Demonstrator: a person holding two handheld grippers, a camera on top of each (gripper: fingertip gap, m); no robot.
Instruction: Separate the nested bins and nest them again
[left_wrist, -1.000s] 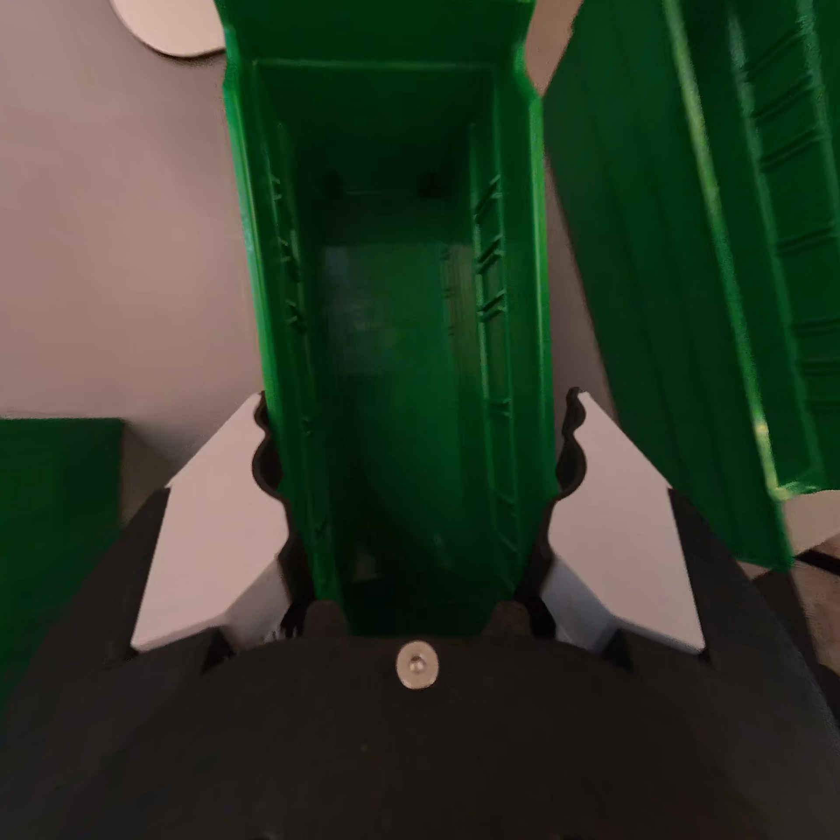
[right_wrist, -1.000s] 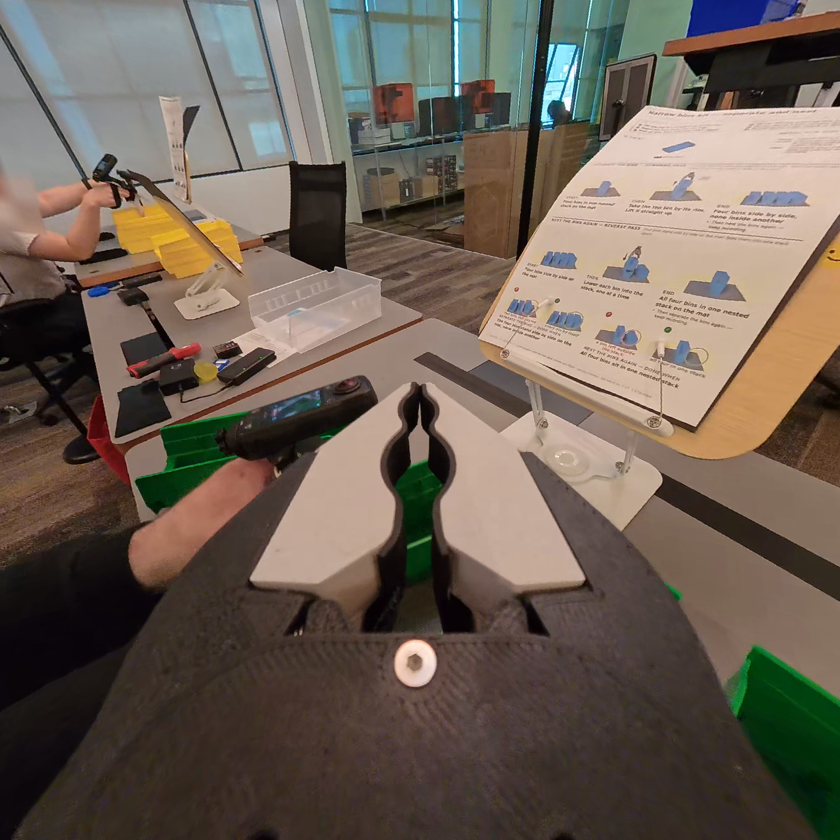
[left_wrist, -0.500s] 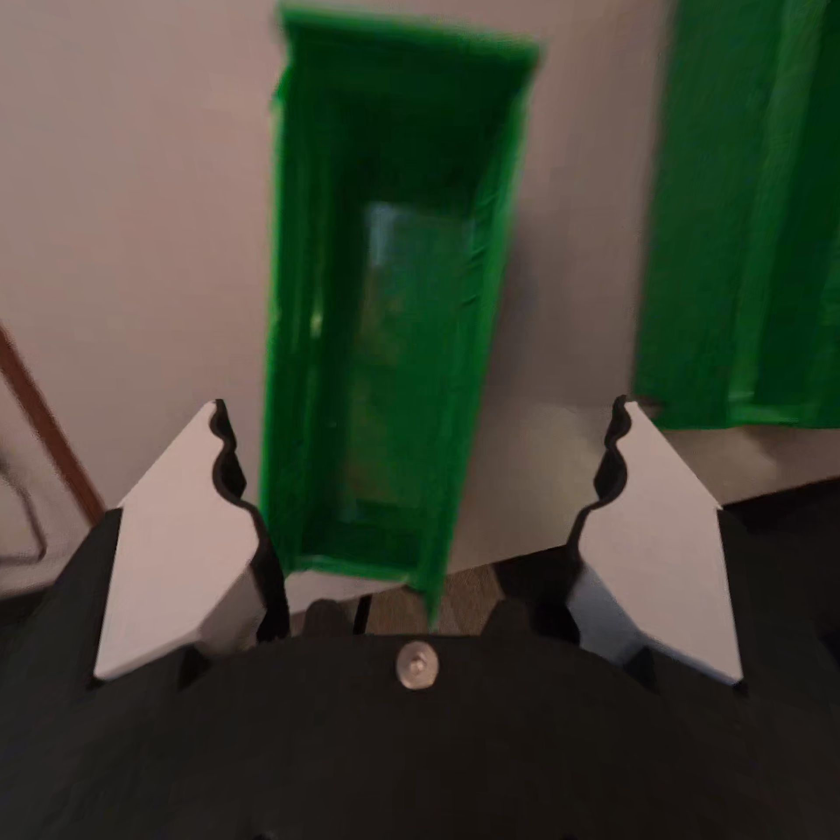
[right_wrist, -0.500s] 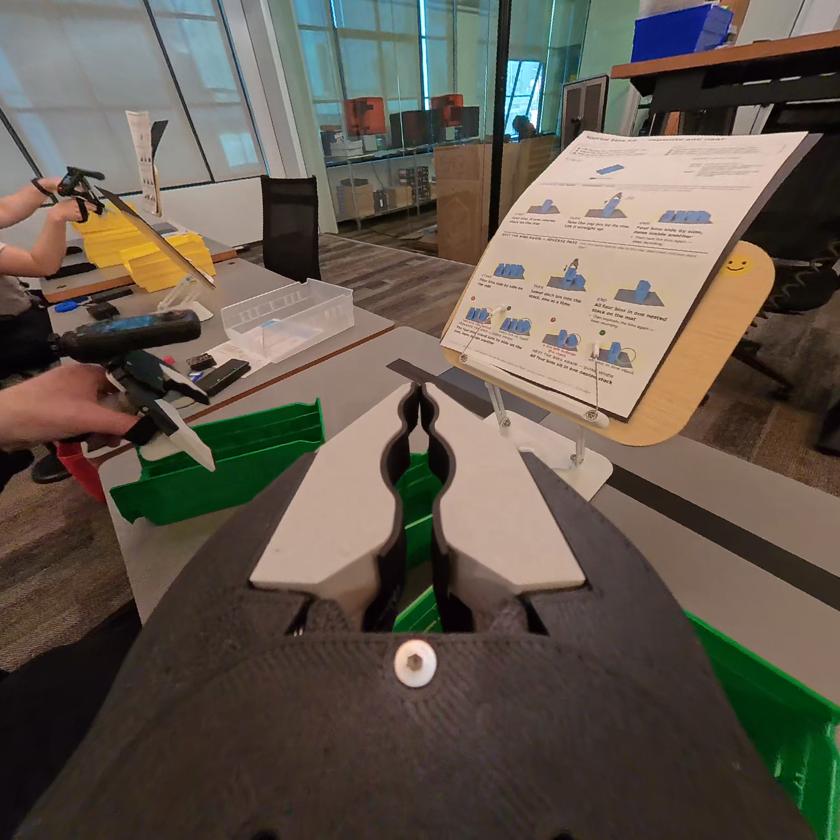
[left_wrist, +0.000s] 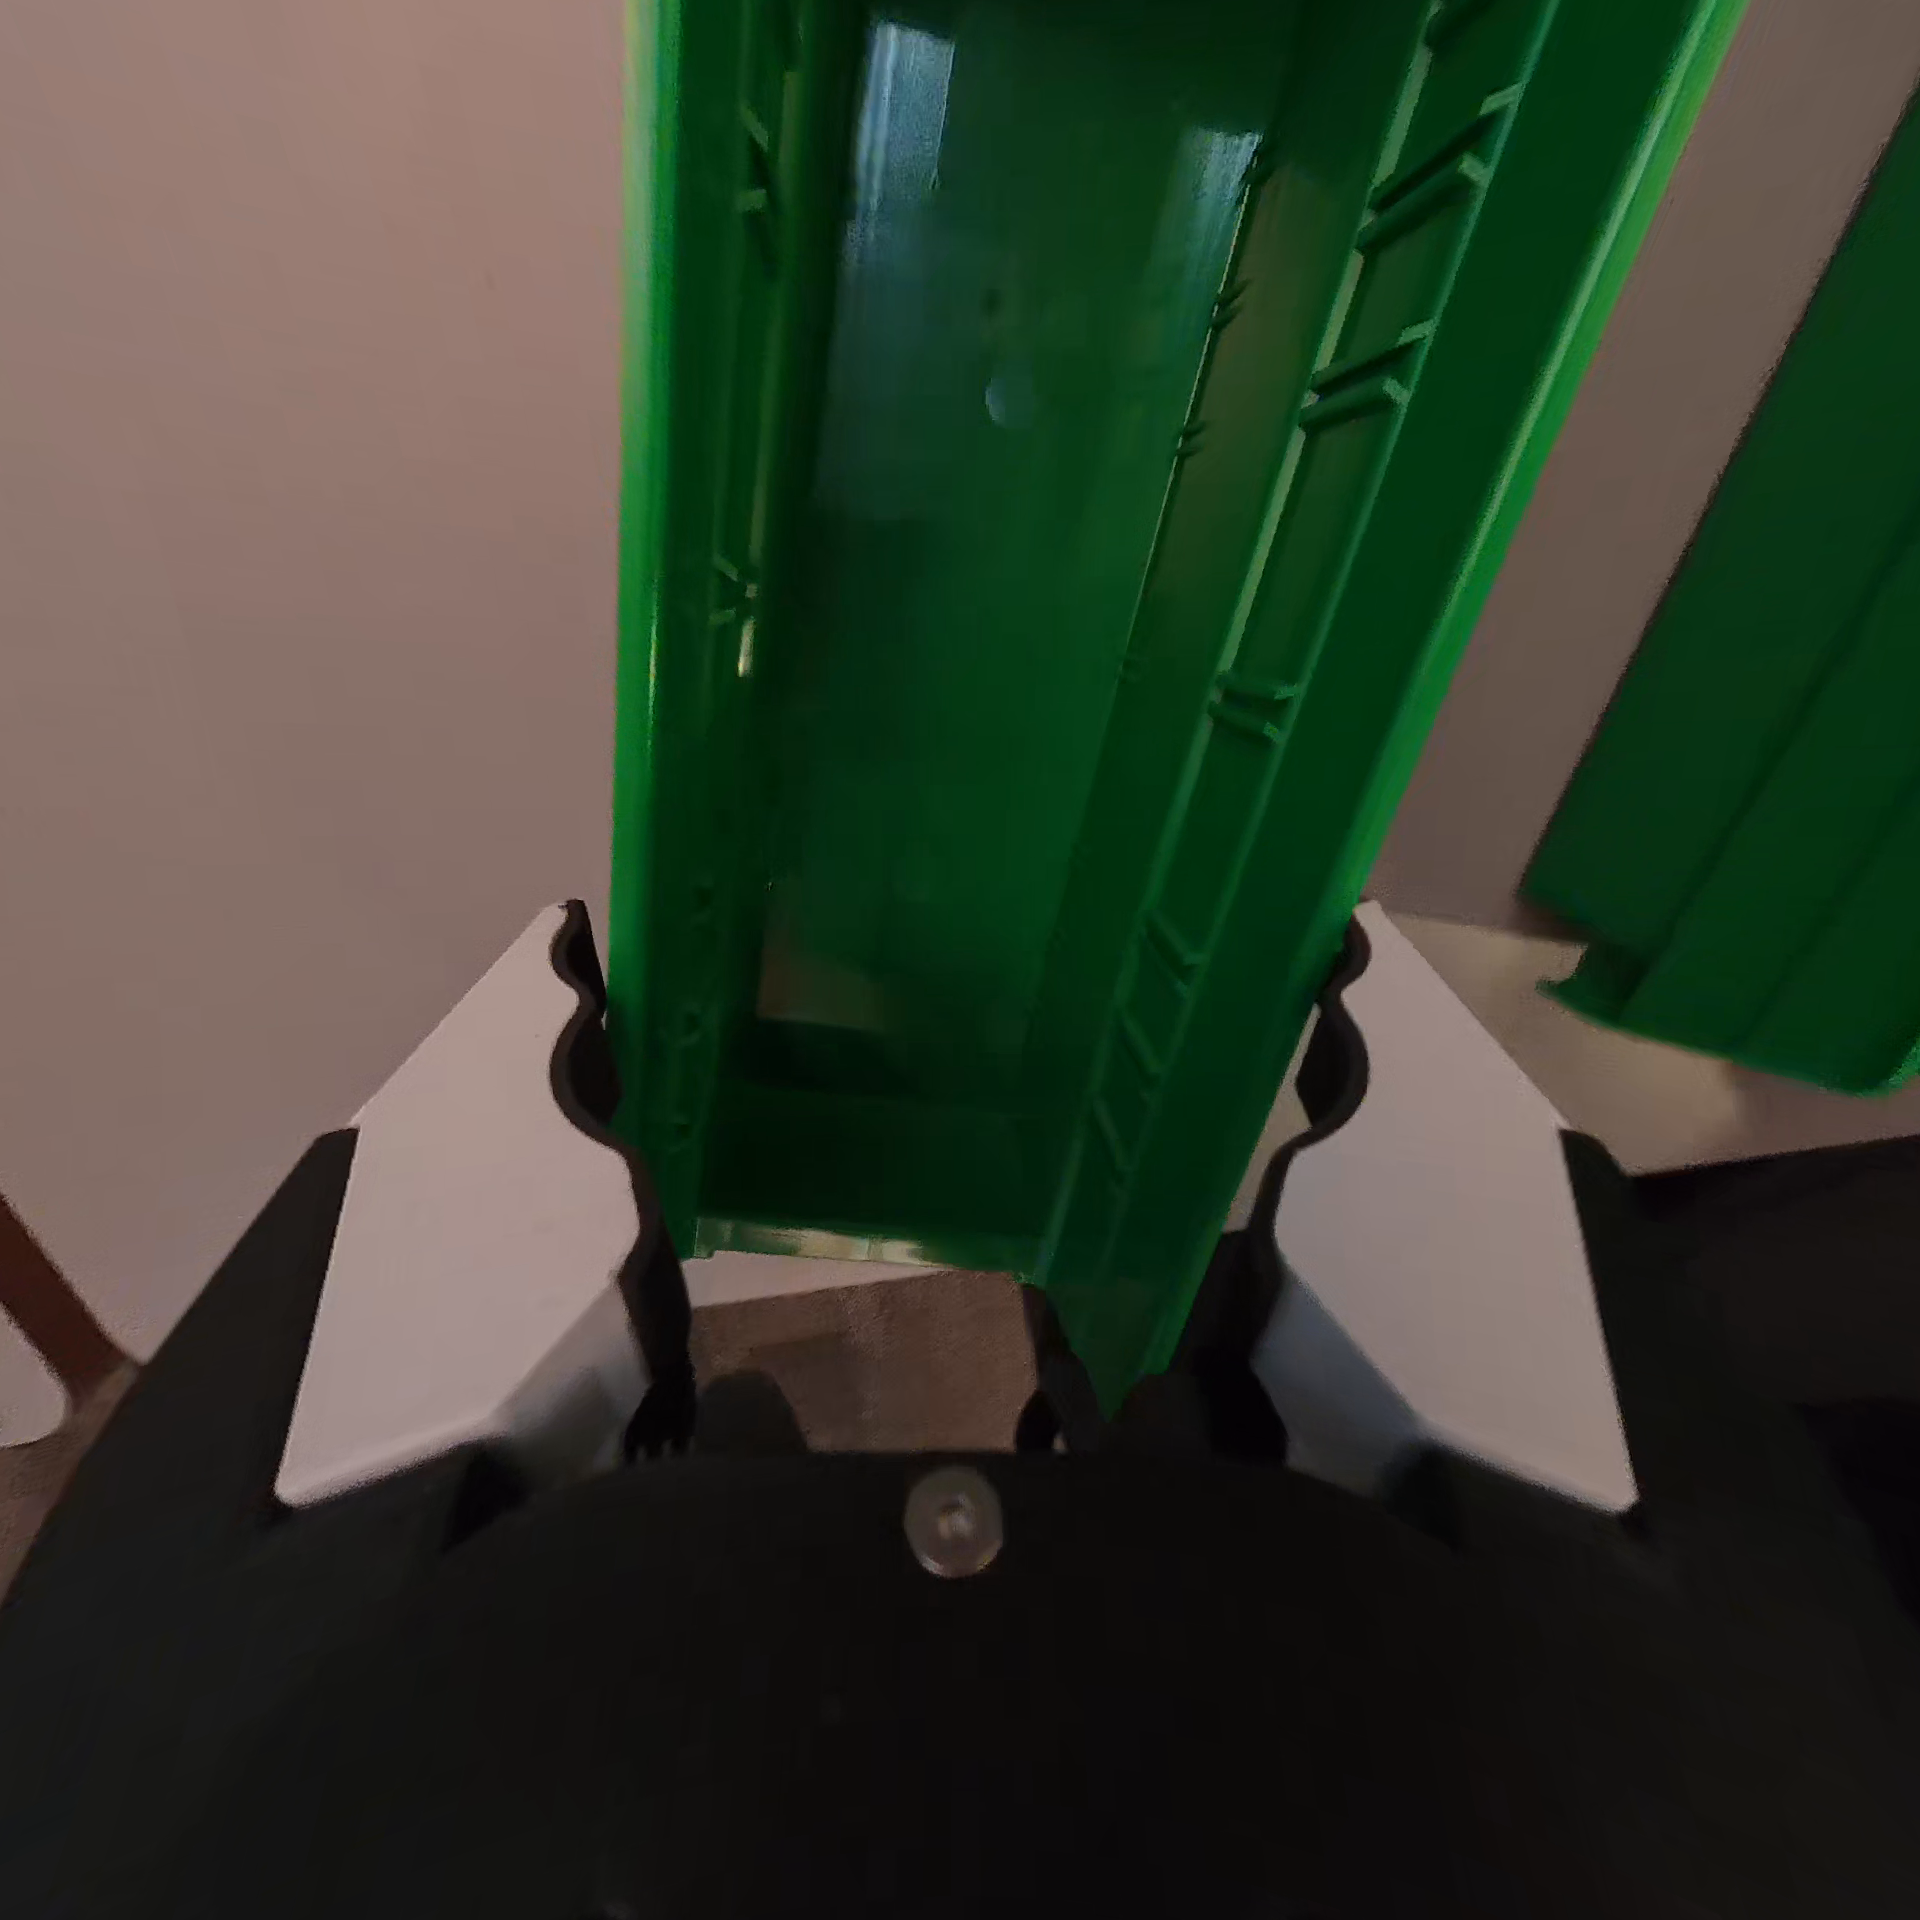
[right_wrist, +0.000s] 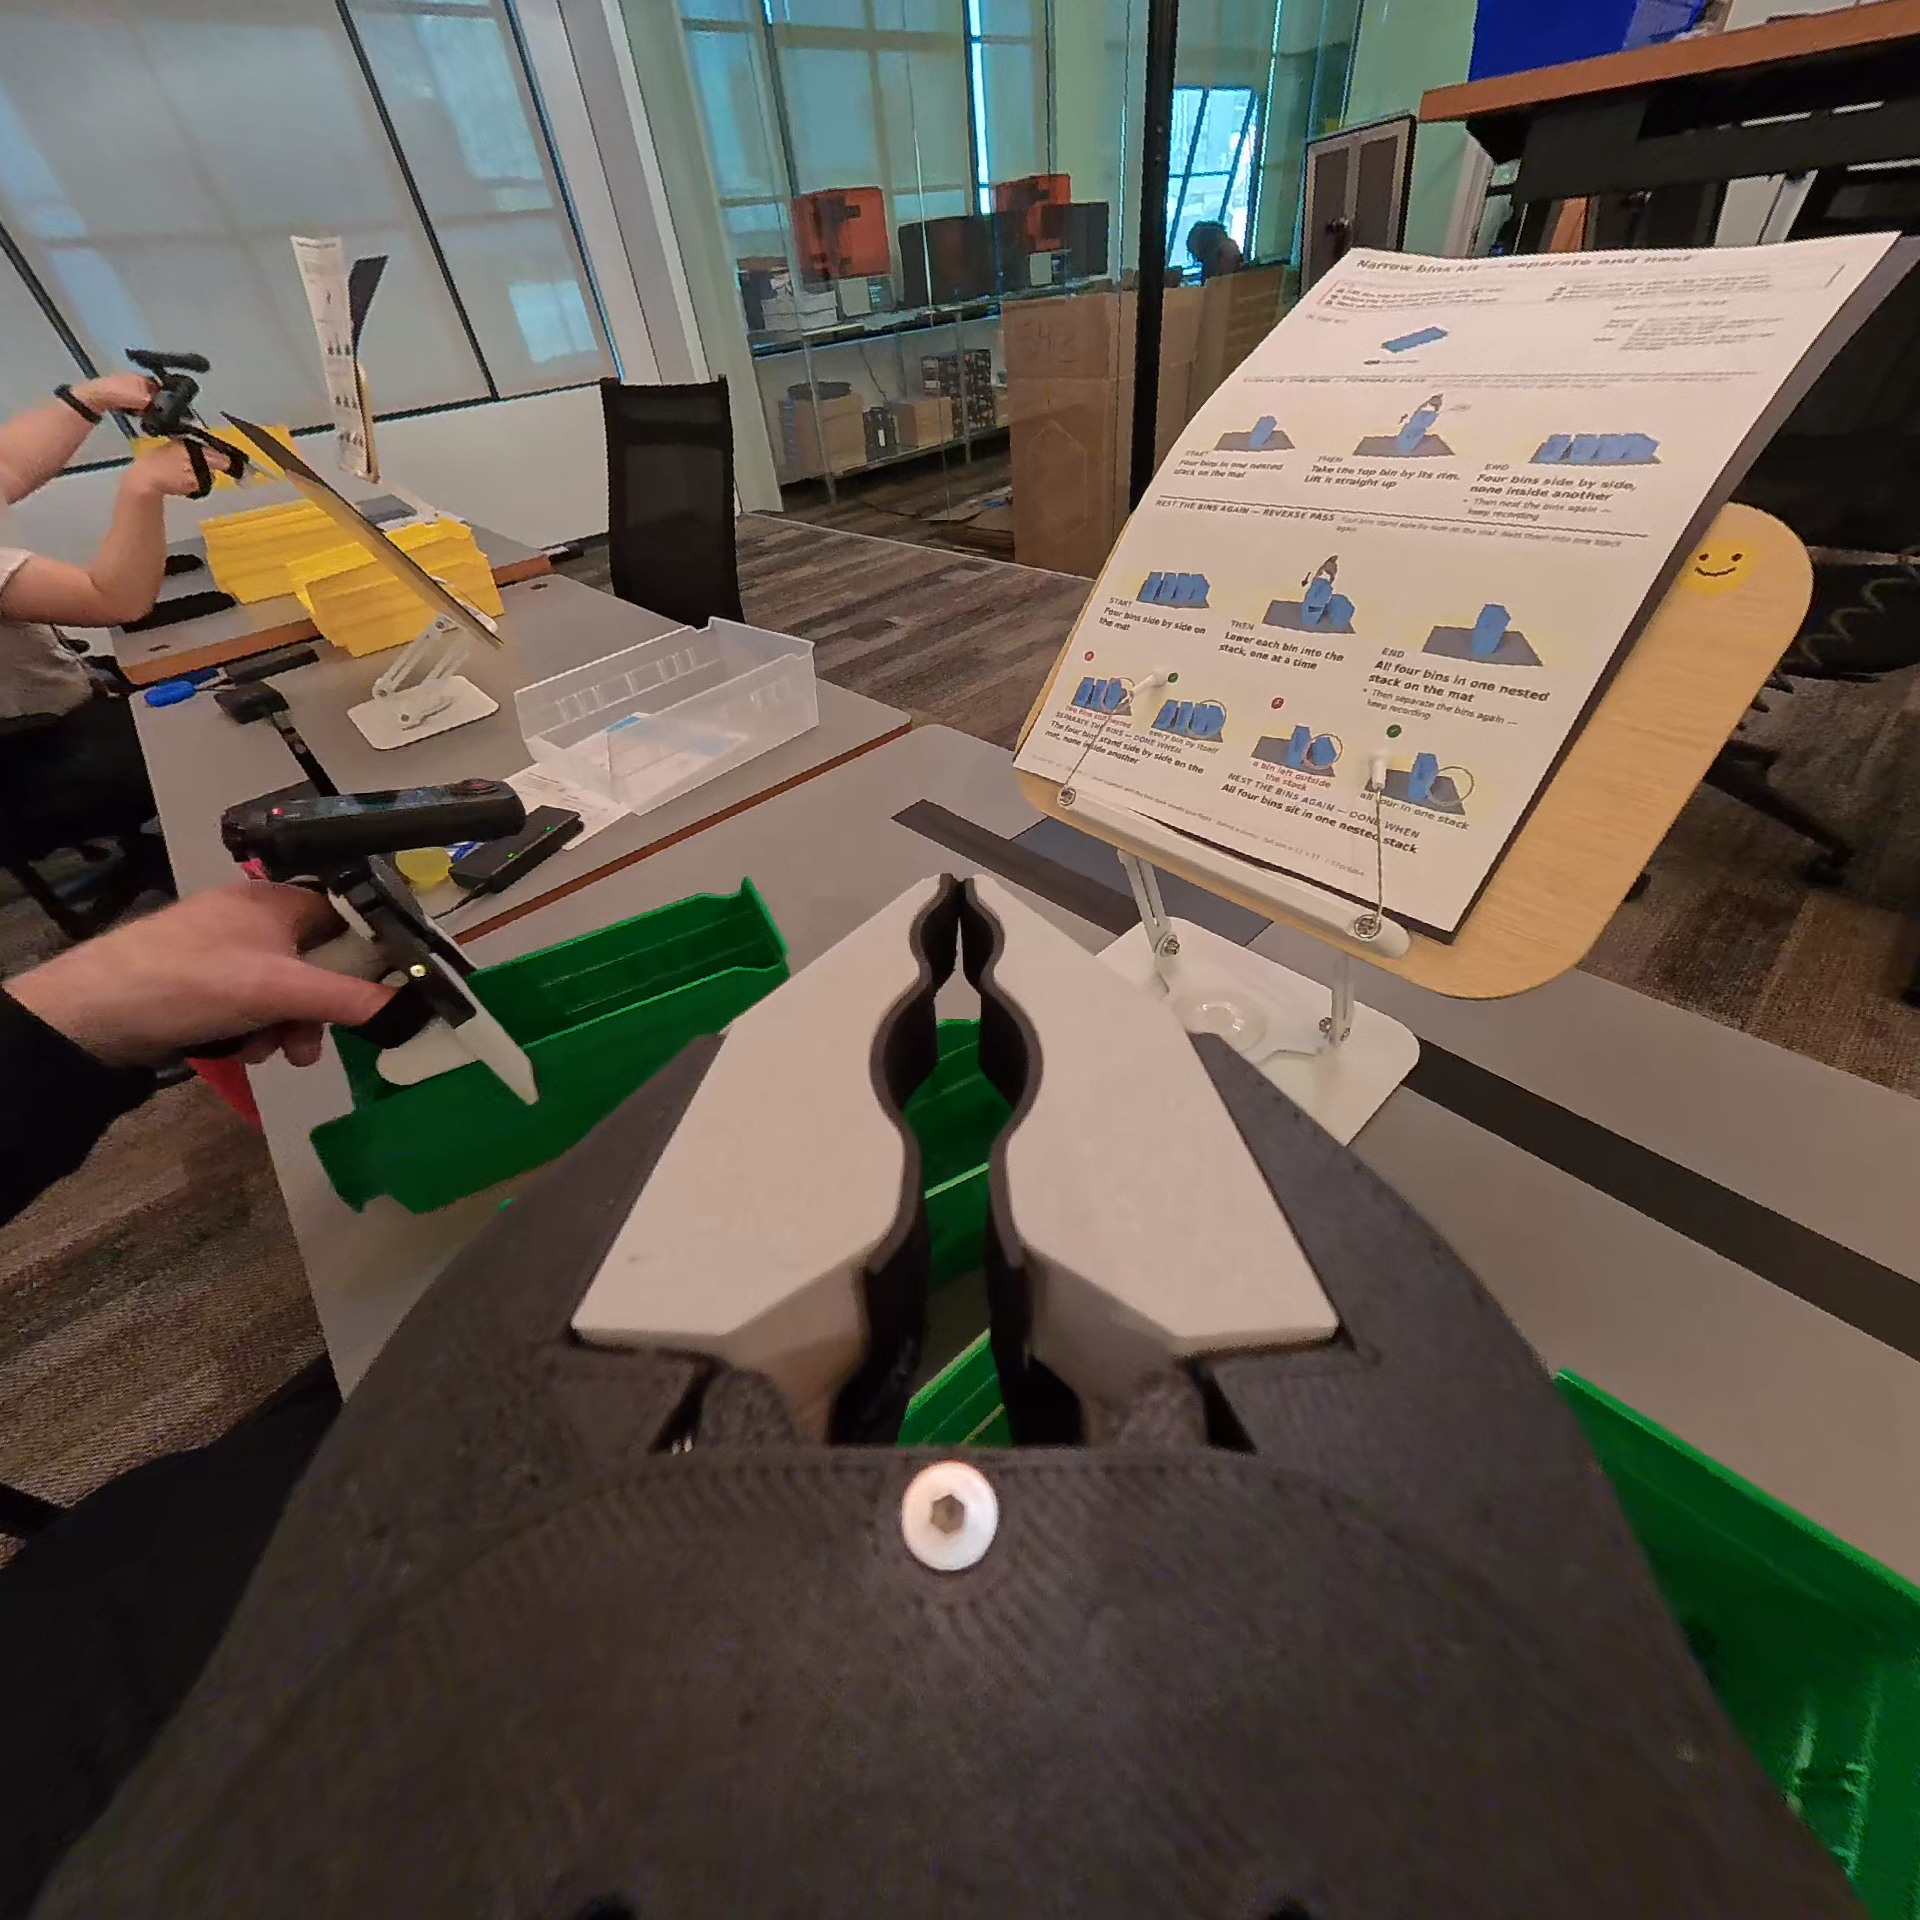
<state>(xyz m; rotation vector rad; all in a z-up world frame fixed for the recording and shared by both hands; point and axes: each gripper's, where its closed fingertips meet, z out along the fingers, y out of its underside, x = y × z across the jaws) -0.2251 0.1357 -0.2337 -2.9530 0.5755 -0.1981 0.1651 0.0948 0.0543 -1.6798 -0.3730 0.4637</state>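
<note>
A long narrow green bin (left_wrist: 935, 623) lies on the grey table, its near end between my left gripper's (left_wrist: 961, 914) fingers. Both pads touch its side walls, so the gripper is shut on it. A second green bin (left_wrist: 1714, 727) lies to its right. In the right wrist view a hand holds the left gripper (right_wrist: 468, 1039) on that bin (right_wrist: 623, 997) at the table's left. My right gripper (right_wrist: 956, 894) is shut with nothing seen between its tips. It hovers over another green bin (right_wrist: 951, 1101). A further bin (right_wrist: 1766, 1662) is at lower right.
A tilted instruction board (right_wrist: 1403, 582) on a white stand is at the back right of the grey table (right_wrist: 831, 831). The neighbouring table has a clear plastic tray (right_wrist: 665, 717), yellow bins (right_wrist: 343, 571), small tools and another person's arms.
The left gripper let go of the bin and pulled back with its jaws wide. It has now come back around the bin's near end with narrower jaws. The right gripper stayed shut.
</note>
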